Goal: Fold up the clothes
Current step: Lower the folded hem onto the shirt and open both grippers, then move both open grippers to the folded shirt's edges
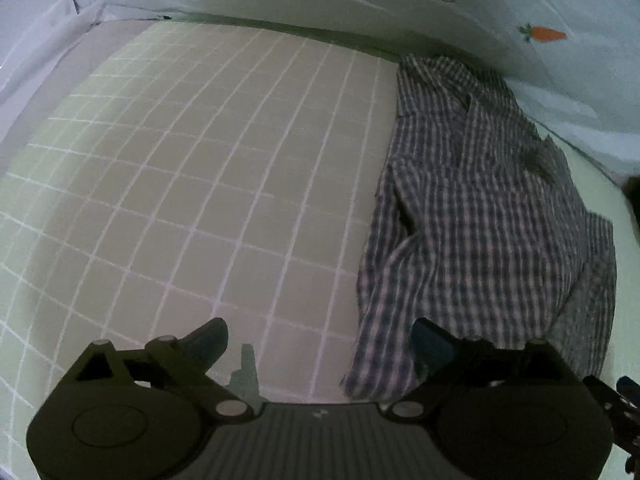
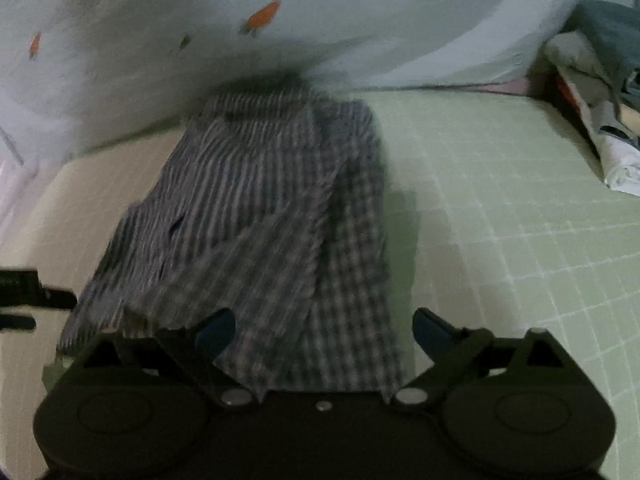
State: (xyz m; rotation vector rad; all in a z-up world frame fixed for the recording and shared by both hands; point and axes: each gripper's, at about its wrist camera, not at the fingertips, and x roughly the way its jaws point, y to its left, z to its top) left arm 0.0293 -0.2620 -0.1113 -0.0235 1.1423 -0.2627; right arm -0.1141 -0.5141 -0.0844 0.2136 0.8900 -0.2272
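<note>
A pale sheet is hanging along the far left edge, meeting the grid-lined mat that is covering the work surface. The mat is showing beige squares with white lines in the left wrist view and a greener tint in the right wrist view. The left gripper is hovering low over this mat with its fingers spread wide apart and nothing between them; its right finger is sitting over the near edge of the checked shirt. The shirt is lying partly folded and rumpled on the mat, running from the near edge up to the back, where it is touching a white cloth backdrop printed with small orange carrots. In the right wrist view, which is blurred, the right gripper is also standing open, empty, just above the shirt's near hem. Further right, the mat is lying bare, and a heap of other clothes is sitting at the far right corner, well apart from the shirt.
</note>
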